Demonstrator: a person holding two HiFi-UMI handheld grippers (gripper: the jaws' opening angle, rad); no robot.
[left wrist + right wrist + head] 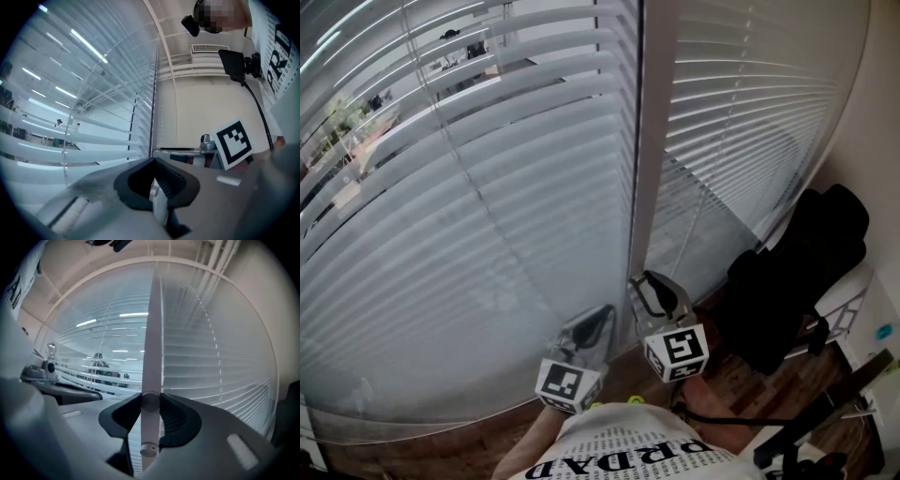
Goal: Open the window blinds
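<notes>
At the window, right gripper [151,403] clamps the tilt wand [153,333]; left gripper [154,180] is closed and empty (slats [469,216] look half-tilted, so twisting remains).

We face a window post [656,141]. The first blind [469,234] hangs left of it, the second blind [750,112] right. Before the post, a wand [151,362] stands between the jaws of the right gripper [651,280]; the left gripper [607,311] sits just left; a chair [797,272] stands well right.

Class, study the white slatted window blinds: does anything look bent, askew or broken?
Nothing stands out. Both white slatted window blinds show no bent or broken slats, and the slim white tilt wand runs straight up from the right gripper.
</notes>
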